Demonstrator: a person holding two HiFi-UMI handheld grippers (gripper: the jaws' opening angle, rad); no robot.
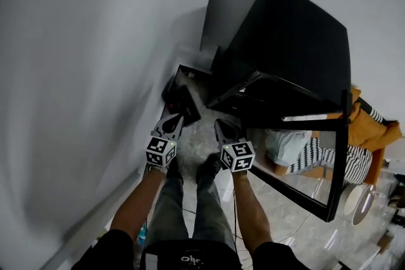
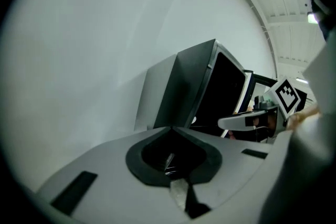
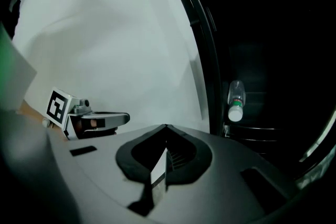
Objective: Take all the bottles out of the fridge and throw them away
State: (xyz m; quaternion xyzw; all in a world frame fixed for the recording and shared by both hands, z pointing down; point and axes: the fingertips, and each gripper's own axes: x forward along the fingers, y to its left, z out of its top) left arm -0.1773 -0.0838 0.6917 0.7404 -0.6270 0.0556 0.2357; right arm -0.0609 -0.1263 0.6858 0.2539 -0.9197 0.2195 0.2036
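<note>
Left gripper (image 1: pixel 170 125) and right gripper (image 1: pixel 225 130) both closed tight on nothing, side by side facing the open fridge (image 1: pixel 285 41); bottle (image 3: pixel 235 101) inside

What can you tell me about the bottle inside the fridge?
The bottle is small, clear plastic with a white cap. It shows only in the right gripper view, inside the dark open fridge near its left edge, cap end lowest. Nothing grips it; what it rests on is too dark to tell.
</note>
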